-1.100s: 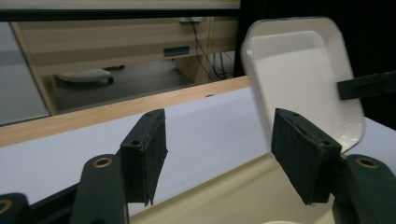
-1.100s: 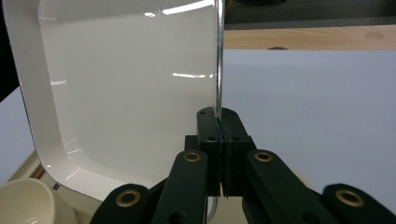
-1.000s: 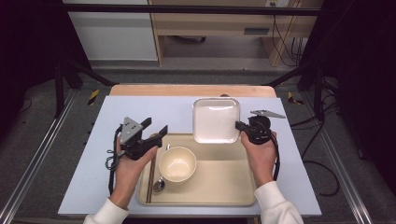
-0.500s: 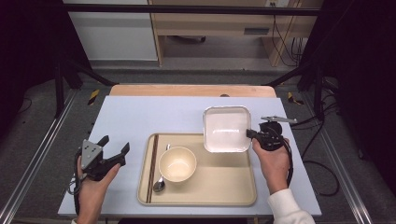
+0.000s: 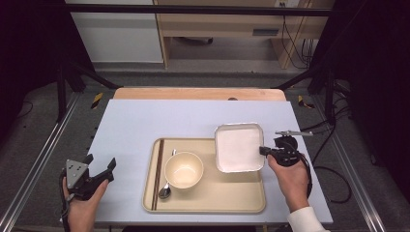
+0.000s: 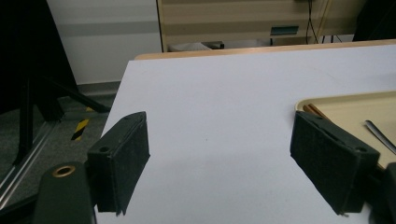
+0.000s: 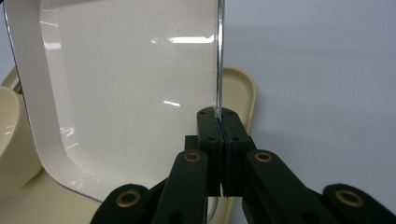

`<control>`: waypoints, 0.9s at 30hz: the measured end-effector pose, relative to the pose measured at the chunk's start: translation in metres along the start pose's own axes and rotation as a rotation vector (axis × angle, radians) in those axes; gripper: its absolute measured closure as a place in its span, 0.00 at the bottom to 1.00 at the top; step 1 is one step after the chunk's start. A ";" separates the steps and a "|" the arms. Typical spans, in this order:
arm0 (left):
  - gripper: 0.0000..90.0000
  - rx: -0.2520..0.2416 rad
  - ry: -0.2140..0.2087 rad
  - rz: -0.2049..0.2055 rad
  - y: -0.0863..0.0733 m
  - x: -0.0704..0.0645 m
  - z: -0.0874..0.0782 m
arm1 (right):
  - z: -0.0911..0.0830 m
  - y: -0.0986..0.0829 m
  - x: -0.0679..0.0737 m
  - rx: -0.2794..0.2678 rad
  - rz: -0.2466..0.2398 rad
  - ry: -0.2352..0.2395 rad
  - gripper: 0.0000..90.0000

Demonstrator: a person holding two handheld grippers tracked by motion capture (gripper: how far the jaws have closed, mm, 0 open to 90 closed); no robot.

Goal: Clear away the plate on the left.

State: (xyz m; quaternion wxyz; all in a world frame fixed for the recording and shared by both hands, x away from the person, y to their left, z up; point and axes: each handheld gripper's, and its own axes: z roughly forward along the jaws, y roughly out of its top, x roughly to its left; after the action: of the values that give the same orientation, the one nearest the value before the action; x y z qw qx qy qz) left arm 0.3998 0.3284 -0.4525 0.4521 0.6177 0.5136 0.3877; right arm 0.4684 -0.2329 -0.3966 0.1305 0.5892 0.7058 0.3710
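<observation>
Right claw [image 7: 219, 126] pinching the square plate's [image 5: 238, 147] right rim; plate sits over the tray's [image 5: 212, 200] back-right corner, not yet released; bowl [image 5: 183, 169], spoon [image 5: 165, 189], chopsticks [image 5: 158, 169] already on tray; left claw [image 6: 229, 154] spread, idle over worktop [image 5: 159, 118].

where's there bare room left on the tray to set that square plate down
The tray is bare along its near strip and in the right half, in front of the square plate pinched by the right gripper. The left side is crowded: chopsticks, spoon and bowl. The left gripper hovers off-tray.
</observation>
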 end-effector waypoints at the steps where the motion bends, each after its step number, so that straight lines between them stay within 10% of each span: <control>1: 0.21 0.004 0.003 -0.001 -0.001 0.001 0.000 | 0.000 -0.001 0.000 0.004 0.004 0.004 0.99; 27: 0.24 0.017 -0.052 -0.047 -0.003 0.002 0.005 | 0.028 -0.044 0.003 0.168 0.073 0.067 0.99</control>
State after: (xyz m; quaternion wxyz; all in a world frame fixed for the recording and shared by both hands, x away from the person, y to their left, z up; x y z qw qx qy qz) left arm 0.4046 0.3301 -0.4568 0.4688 0.6192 0.5193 0.3565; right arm 0.4531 -0.2209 -0.4451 0.0434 0.6109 0.7163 0.3345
